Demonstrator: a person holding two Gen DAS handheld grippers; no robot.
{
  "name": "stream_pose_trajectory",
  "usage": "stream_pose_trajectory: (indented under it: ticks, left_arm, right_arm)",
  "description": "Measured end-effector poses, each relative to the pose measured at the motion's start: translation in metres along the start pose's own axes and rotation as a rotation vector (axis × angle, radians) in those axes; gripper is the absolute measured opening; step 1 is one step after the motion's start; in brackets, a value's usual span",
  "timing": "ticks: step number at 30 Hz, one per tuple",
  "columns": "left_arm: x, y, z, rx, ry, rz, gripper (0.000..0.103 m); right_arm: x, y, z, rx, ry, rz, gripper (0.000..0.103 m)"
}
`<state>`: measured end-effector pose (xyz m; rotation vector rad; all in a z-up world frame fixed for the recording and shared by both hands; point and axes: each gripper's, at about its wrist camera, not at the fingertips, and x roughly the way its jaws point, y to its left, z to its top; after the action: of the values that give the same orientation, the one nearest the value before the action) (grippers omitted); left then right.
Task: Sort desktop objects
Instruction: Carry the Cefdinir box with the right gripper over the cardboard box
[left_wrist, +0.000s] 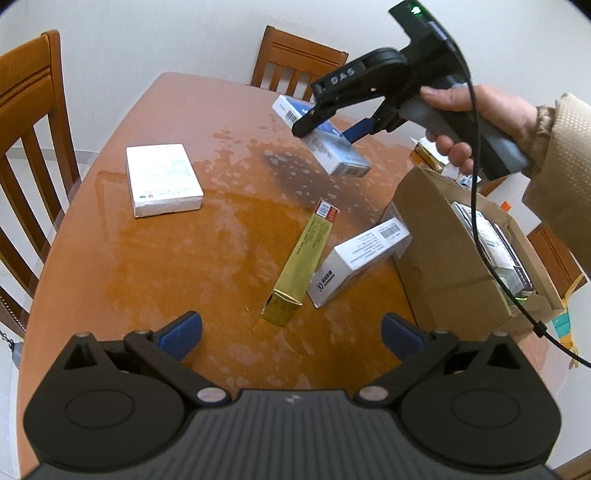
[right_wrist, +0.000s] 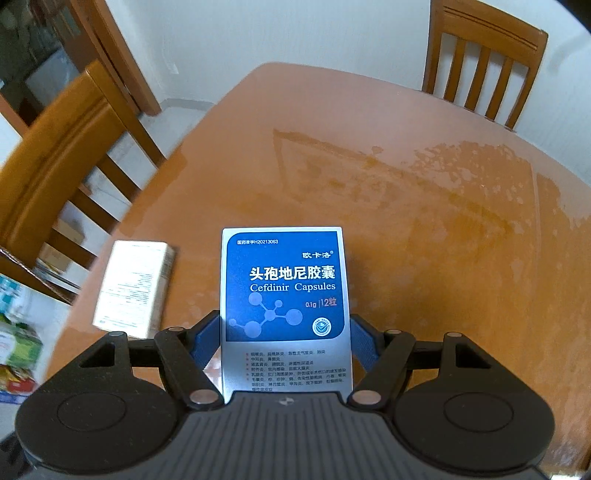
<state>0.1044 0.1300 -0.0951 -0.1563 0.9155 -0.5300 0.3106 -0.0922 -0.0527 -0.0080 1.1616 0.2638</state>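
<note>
boxes on bench: three, a white flat box (left_wrist: 163, 180), a gold box (left_wrist: 301, 264) and a white barcode box (left_wrist: 360, 260)
held box: one blue capsule box (right_wrist: 284, 295), up off the bench, clamped in the right tool (right_wrist: 284, 341)
left tool (left_wrist: 291, 334): spread wide, nothing in it
cardboard carton (left_wrist: 436, 236): one, stuffed with more boxes, can't really count those
bench (left_wrist: 184, 280): orange wood, blotchy pale patches
room: two chairs, white walls

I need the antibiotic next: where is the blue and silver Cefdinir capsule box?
The blue and silver Cefdinir capsule box is clamped in the right gripper, raised above the orange wooden table, left of the cardboard box.
</note>
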Motion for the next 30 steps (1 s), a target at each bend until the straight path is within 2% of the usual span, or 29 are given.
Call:
stream_pose_trajectory:
  ticks: [9, 17, 21, 24, 30]
  left_arm:
    - [-0.01, -0.007, 0.001, 0.003, -0.013, 0.02, 0.103]
    - [-0.017, -0.02, 0.001, 0.021, -0.02, 0.015, 0.103]
    - [-0.021, -0.033, 0.001, 0.05, -0.03, 0.001, 0.103]
    - [-0.019, -0.044, 0.001, 0.073, -0.019, -0.014, 0.103]
    - [-0.007, -0.071, -0.001, 0.136, 0.02, -0.071, 0.103]
  right_arm:
    - [-0.038, 0.002, -0.009, 0.016, -0.08, 0.048, 0.077]
    - [-0.076, -0.019, -0.031, 0.102, -0.148, 0.115, 0.077]
    - [-0.105, -0.041, -0.061, 0.167, -0.192, 0.118, 0.077]
    - [-0.138, -0.062, -0.096, 0.237, -0.237, 0.108, 0.077]
    - [-0.194, -0.119, -0.177, 0.433, -0.32, -0.022, 0.077]
